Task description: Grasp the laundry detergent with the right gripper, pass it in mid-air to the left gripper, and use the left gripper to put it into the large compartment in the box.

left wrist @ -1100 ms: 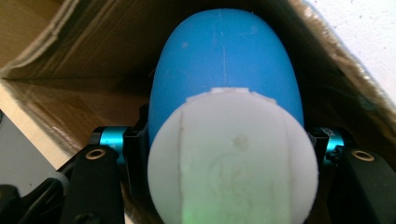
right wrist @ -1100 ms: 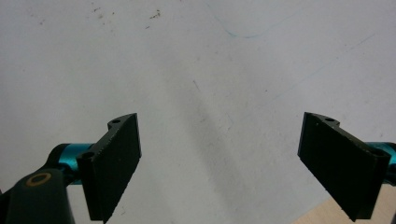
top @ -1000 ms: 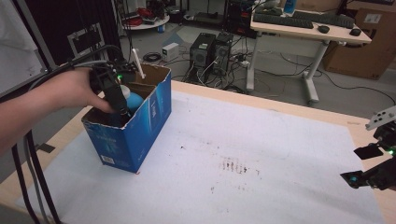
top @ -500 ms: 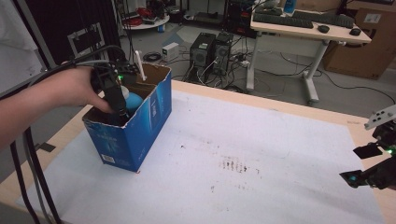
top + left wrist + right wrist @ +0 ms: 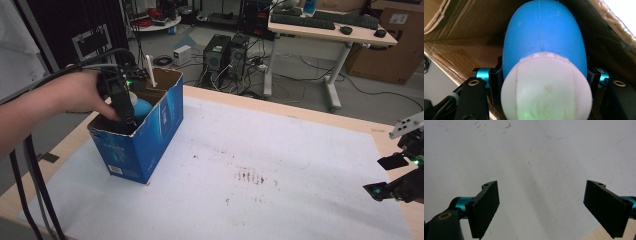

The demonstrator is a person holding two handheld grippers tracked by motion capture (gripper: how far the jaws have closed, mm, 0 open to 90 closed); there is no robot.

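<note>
My high view sits above the near edge of the table point(image 5: 300, 150), facing forward and down, wide enough to catch the office floor beyond. My left gripper view rides inside the blue box point(image 5: 150, 135), very close on the blue-and-white bulb point(image 5: 544, 50); the high view shares that box and bulb point(image 5: 141, 107). My right gripper view looks steeply down, close, at the white table cover point(image 5: 529, 157), shared with the high view's right side.

Soft, even room light leaves the table point(image 5: 280, 165) bright and nearly shadowless in the high view, while inside the box point(image 5: 150, 145) it is dim, the blue bottle point(image 5: 544, 42) there looms soft and out of focus, its white cap point(image 5: 546, 87) glaring.
</note>
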